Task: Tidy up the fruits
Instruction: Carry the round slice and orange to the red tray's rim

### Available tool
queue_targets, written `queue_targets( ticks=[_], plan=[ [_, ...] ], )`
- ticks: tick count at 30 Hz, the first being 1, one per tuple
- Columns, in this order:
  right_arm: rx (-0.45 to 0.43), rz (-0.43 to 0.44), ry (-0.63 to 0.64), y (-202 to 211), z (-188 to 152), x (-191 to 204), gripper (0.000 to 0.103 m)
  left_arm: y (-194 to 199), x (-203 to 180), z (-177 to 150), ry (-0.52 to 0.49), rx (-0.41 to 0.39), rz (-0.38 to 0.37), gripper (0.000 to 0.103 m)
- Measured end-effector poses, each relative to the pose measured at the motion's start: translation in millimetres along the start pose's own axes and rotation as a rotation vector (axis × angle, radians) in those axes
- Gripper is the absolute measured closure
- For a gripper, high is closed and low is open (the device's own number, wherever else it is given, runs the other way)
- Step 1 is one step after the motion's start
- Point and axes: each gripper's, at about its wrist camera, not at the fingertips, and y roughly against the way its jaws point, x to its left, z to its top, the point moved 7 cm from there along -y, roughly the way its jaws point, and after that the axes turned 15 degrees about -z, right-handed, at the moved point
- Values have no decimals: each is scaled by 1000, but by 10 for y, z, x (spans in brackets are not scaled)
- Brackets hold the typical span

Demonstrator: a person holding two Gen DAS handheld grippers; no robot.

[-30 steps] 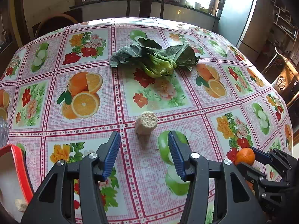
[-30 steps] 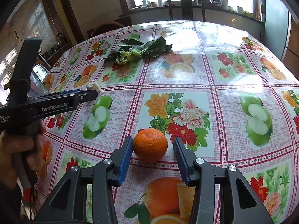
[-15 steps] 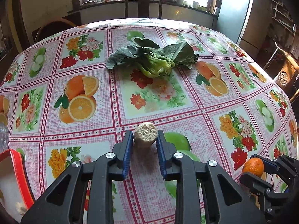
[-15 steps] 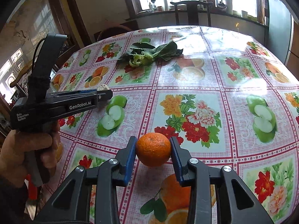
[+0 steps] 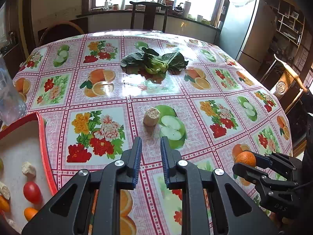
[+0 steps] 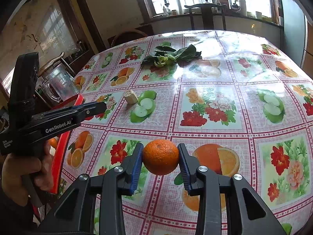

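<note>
- Since half a second ago your left gripper [image 5: 150,143] has come back from the corn cob piece [image 5: 151,117]. Then its blue pads stood on both sides of the piece; now the piece is in front of the tips and apart from them.
- The left jaws are clenched as far as they go, with only a narrow gap, and nothing is between them. The grasp did not take the piece.
- The corn cob piece stands upright on the tablecloth [image 5: 195,98], its cut face up, just beside a printed green apple.
- Your right gripper [image 6: 160,148] is grasping the orange [image 6: 160,157]. Both pads press on its sides, and the fruit now hangs a little above the table, where one second ago it sat on the cloth between open jaws.
- The red tray [image 5: 42,135] is at the left edge of the table, near your left hand [image 6: 23,168]. In it lie a small tomato [image 5: 31,192], a small orange fruit [image 5: 30,213] and a beige piece [image 5: 28,169].
- The leafy greens [image 5: 154,63] lie at the far middle of the table, well apart from both grippers.
- A clear jug [image 6: 60,84] stands behind the tray.
</note>
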Motion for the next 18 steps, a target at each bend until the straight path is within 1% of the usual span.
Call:
queue_targets(
  ticks=[4,9,12,16,18],
  plan=[
    [-6,7,-4,90,-54,22,67,160,-24,-83,1,-19,-6,86],
    [-16,11,-10,183,-102,29,67,134,-43,-73,14,-12,-30,85],
    [-9,12,-11,177,-124,29,67,-34,-40,25,-13,-4,3,76],
    [3,13,-10,151,-152,20,67,-363,18,139,-19,33,33,76],
    [7,12,-9,135,-146,10,67,-517,45,198,-12,46,29,75]
  ],
)
